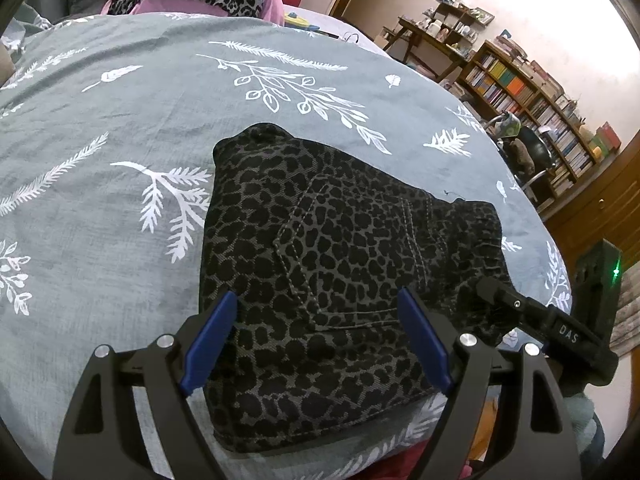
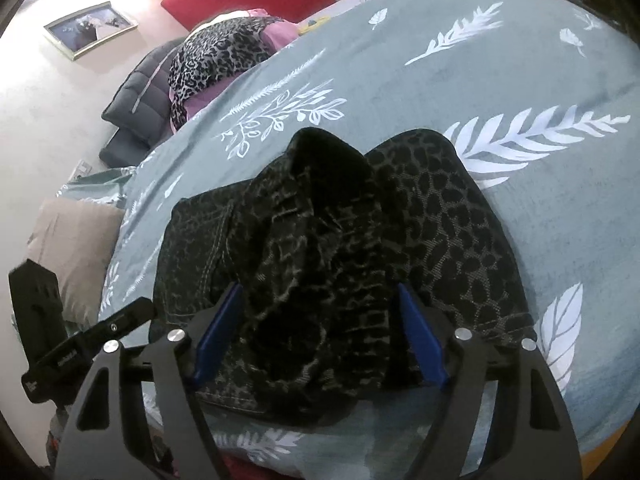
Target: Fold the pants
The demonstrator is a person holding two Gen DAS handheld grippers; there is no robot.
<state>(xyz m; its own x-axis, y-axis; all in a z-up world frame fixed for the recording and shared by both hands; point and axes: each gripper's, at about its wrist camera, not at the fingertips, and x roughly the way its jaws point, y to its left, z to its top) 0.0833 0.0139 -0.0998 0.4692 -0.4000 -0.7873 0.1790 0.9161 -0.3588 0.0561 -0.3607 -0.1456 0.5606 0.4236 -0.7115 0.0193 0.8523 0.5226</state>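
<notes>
the leopard-print pants (image 1: 336, 264) lie folded into a compact bundle on the bed (image 1: 120, 128), back pocket up. my left gripper (image 1: 316, 344) hovers wide over the bundle's near edge, clamping nothing. my right gripper (image 2: 320, 340) stands wide around a raised, blurred fold at the bundle's waistband end; i cannot tell whether the pads touch it. i'd lay that fold flat, edges aligned, then press it smooth.

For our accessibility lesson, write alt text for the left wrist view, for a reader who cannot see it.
Folded dark leopard-print pants lie on a grey leaf-print bedspread, back pocket up. The left gripper hovers over them with its blue-padded jaws open. Bookshelves line the wall at right.
</notes>
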